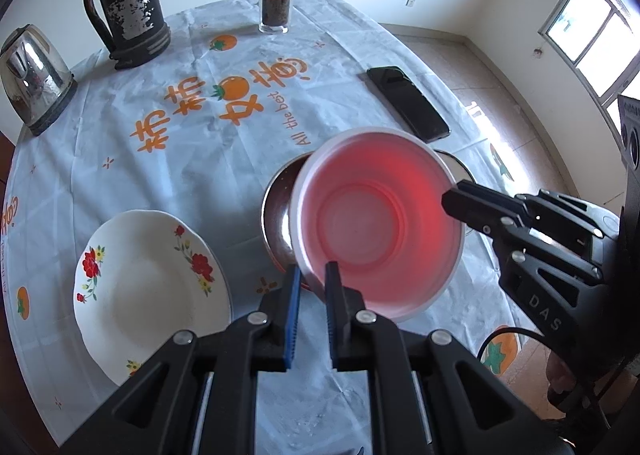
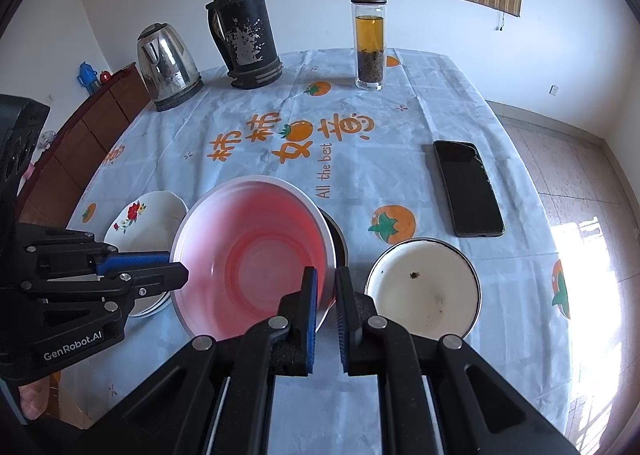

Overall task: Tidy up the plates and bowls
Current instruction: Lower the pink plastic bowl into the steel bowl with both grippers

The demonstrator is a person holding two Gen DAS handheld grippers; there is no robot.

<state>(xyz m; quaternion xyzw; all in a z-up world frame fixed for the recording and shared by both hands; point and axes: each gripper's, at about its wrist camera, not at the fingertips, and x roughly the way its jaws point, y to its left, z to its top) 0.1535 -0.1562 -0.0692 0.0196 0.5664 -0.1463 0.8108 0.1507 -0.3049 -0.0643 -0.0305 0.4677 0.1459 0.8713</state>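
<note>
Both tools clamp the pink plastic bowl (image 1: pixel 378 225) by opposite rims: left tool (image 1: pixel 312 279) near side, right tool (image 2: pixel 326 287) far side. Bowl tilted above steel bowl (image 1: pixel 276 215), beside floral plate (image 1: pixel 148 291) on worktop (image 1: pixel 160 159).

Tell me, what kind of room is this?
Probably a dining room or kitchen in someone's home. A table with a persimmon-print tablecloth holds a steel electric kettle, a glass tea bottle and a flowered plate.
</note>
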